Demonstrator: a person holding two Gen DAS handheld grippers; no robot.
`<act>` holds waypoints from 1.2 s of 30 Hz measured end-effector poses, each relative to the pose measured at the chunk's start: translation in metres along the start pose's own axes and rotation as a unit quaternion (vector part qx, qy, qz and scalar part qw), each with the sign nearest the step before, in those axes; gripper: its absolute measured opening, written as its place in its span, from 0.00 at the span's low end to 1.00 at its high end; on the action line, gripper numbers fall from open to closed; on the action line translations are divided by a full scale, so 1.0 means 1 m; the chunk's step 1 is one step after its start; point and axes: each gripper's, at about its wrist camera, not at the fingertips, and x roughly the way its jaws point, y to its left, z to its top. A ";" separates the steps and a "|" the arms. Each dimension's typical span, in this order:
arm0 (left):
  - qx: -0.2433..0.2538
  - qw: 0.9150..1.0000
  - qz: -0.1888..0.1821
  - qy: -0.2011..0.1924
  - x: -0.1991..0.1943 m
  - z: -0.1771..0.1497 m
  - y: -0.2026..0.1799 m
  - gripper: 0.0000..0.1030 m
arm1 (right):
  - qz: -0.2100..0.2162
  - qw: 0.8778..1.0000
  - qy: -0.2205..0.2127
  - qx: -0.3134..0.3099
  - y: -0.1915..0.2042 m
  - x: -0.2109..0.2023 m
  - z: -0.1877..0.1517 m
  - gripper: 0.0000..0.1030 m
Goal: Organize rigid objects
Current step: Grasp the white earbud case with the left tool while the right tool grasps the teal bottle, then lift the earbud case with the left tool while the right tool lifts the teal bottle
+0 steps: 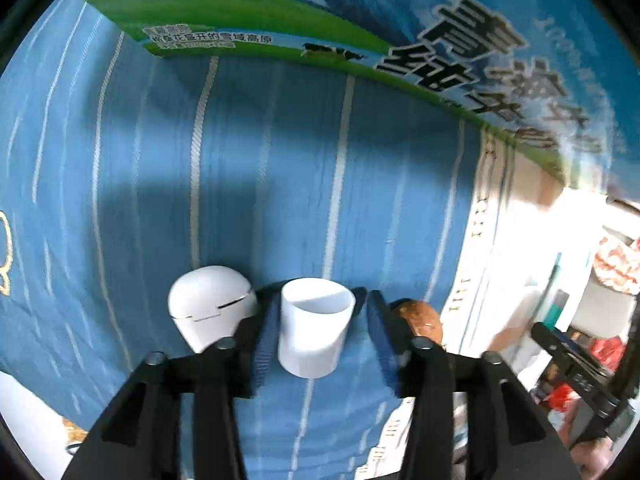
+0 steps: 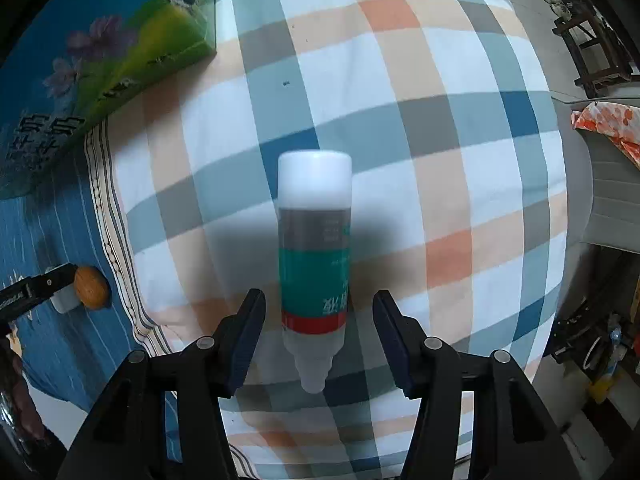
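In the left wrist view a small white cup (image 1: 314,326) stands on blue striped cloth between the fingers of my left gripper (image 1: 320,332), which is open around it with gaps on both sides. A white earbud case (image 1: 210,308) lies just left of the cup and a brown walnut (image 1: 420,316) just right. In the right wrist view a white bottle with a teal and red label (image 2: 314,264) lies on checked cloth between the fingers of my right gripper (image 2: 319,334), which is open. The walnut (image 2: 93,287) and the left gripper's tip (image 2: 44,280) show at far left.
A large blue and green milk carton box (image 1: 360,20) stands behind the cup; it also shows in the right wrist view (image 2: 100,60) at upper left. The bed edge, a wooden stool (image 2: 592,44) and floor clutter lie to the right.
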 end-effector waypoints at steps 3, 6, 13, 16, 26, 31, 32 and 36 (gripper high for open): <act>-0.006 1.000 -0.026 0.001 0.000 -0.002 0.004 0.50 | -0.002 1.000 0.006 0.004 0.003 0.004 0.005 0.57; 0.008 1.000 -0.013 0.004 0.003 -0.006 0.006 0.49 | -0.019 1.000 0.012 0.004 0.008 0.012 0.006 0.57; 0.038 0.997 0.058 -0.034 0.010 -0.021 -0.020 0.28 | -0.040 0.999 0.010 -0.008 0.019 0.016 0.000 0.48; 0.043 0.995 0.078 -0.046 0.005 -0.022 -0.035 0.29 | -0.044 0.999 0.008 -0.016 0.023 0.013 -0.001 0.35; -0.043 0.994 -0.045 -0.086 -0.037 -0.061 -0.018 0.65 | -0.063 0.997 0.016 -0.045 0.048 0.021 -0.011 0.35; -0.095 0.990 -0.020 -0.102 -0.046 -0.054 0.031 0.70 | -0.077 0.996 0.014 -0.051 0.053 0.024 -0.016 0.35; -0.100 0.991 -0.016 -0.088 -0.039 -0.051 0.034 0.70 | -0.079 0.995 0.014 -0.052 0.054 0.024 -0.013 0.35; -0.083 0.996 0.006 -0.042 0.000 -0.041 0.025 0.70 | -0.080 0.995 0.015 -0.050 0.061 0.027 -0.014 0.35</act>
